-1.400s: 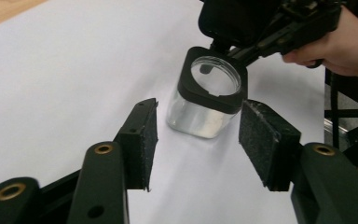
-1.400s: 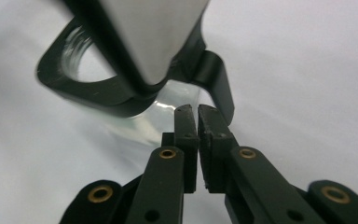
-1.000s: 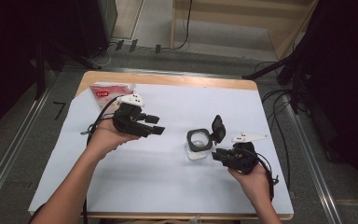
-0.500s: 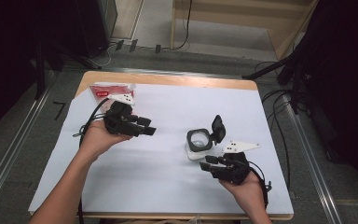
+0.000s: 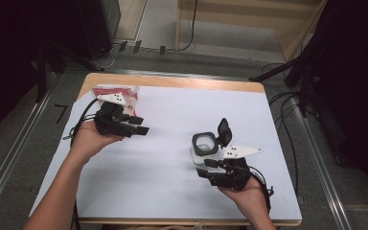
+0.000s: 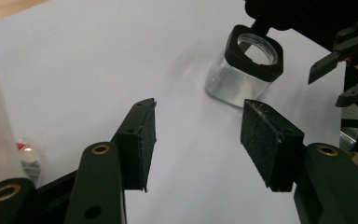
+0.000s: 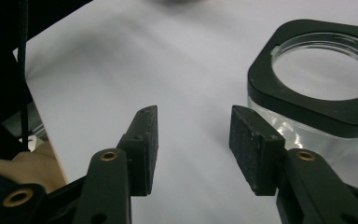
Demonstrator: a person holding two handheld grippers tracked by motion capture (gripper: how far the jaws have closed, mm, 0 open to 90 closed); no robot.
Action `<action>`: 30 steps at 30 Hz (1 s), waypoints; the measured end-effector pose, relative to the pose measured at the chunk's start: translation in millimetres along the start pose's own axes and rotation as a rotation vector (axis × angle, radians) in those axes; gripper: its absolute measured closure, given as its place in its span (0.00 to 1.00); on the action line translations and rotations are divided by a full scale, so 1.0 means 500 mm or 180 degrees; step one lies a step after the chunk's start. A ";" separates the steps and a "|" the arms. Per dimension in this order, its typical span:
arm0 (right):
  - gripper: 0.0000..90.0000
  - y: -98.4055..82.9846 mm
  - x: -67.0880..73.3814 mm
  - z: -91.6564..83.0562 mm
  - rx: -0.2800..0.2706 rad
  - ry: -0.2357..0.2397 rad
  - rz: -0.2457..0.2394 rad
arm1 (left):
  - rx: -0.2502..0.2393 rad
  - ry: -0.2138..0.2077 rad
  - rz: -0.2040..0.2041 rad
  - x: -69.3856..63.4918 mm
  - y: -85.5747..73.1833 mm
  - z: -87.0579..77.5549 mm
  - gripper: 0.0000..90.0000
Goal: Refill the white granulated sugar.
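Right gripper (image 5: 212,164), jaws just opening and empty, partly hides the jar (image 5: 204,147).

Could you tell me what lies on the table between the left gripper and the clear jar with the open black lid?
Nothing: in the high view, only bare white table cover separates the left gripper from the jar. The left gripper view shows the same.

Looking forward and down from above the table's near edge on the open clear jar (image 5: 205,146) at a distance, from low and left of it along the left gripper's jaws (image 6: 244,70), and close beside it along the right's (image 7: 324,88), all sharing that jar.
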State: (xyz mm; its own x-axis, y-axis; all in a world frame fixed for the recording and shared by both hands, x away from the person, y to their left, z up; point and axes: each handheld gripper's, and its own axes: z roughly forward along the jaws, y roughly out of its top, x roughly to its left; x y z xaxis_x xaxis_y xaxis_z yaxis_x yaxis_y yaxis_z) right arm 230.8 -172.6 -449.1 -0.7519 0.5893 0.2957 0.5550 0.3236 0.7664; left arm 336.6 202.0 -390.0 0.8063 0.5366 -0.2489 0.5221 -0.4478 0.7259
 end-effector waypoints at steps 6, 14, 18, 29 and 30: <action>0.53 0.005 0.008 0.014 0.0065 -0.0027 -0.0070 | -0.0036 0.0044 -0.0105 0.019 -0.010 -0.022 0.51; 0.51 0.007 0.018 0.046 0.0189 0.0041 -0.0202 | -0.0040 0.0198 -0.0207 0.046 -0.029 -0.051 0.51; 0.48 0.009 0.025 0.057 0.0210 0.0069 -0.0244 | -0.0115 0.0234 -0.0269 0.057 -0.039 -0.071 0.51; 0.48 0.007 0.024 0.068 0.0255 0.0081 -0.0231 | -0.0149 0.0418 -0.0366 0.091 -0.067 -0.126 0.48; 0.48 0.007 0.024 0.068 0.0255 0.0081 -0.0231 | -0.0149 0.0418 -0.0366 0.091 -0.067 -0.126 0.48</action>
State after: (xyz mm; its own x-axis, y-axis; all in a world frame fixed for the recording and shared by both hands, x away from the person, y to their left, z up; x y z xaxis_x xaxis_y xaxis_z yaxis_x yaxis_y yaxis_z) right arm 235.7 -139.3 -462.1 -0.7994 0.5435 0.2561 0.5246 0.4236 0.7385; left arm 338.1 286.5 -385.4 0.6973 0.6724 -0.2482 0.5926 -0.3460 0.7274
